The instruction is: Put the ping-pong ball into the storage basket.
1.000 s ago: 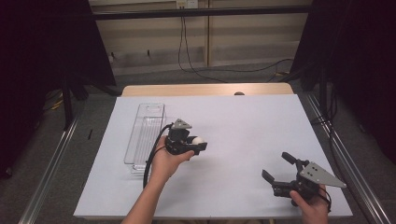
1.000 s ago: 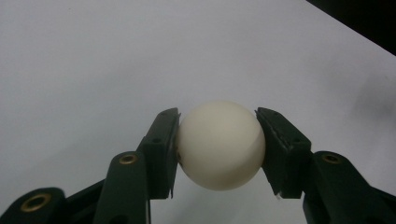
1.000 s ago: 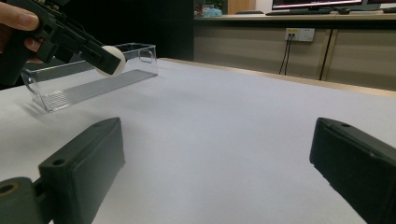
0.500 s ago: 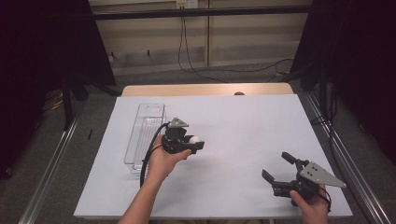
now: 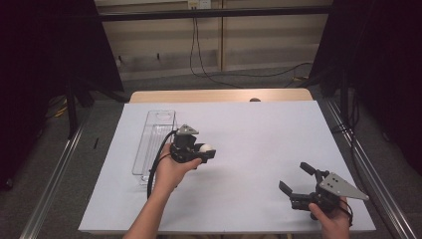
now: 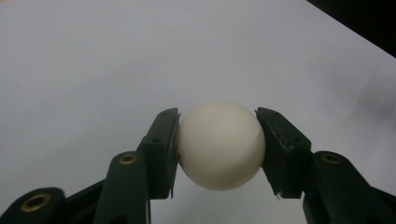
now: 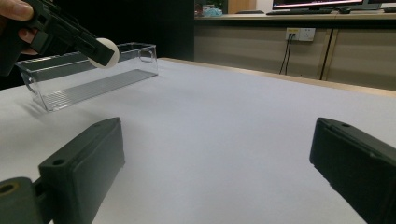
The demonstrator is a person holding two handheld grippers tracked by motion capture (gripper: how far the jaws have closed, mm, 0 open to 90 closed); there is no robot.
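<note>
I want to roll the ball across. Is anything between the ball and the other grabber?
No. In the high view, only bare white table lies between the ball and the right gripper.

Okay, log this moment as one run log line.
left gripper: shut on white ball | right gripper: open, empty | clear bin: empty

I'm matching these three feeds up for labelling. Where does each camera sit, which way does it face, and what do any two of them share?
High view: above the person's side, looking forward and down on the white table; forearms, left gripper, right gripper.
Left gripper view: rides the left gripper, looking along jaws shut on the white ball.
Right gripper view: rides the right gripper, low over the table, facing the clear bin.
Shared: all three show the ball.
</note>
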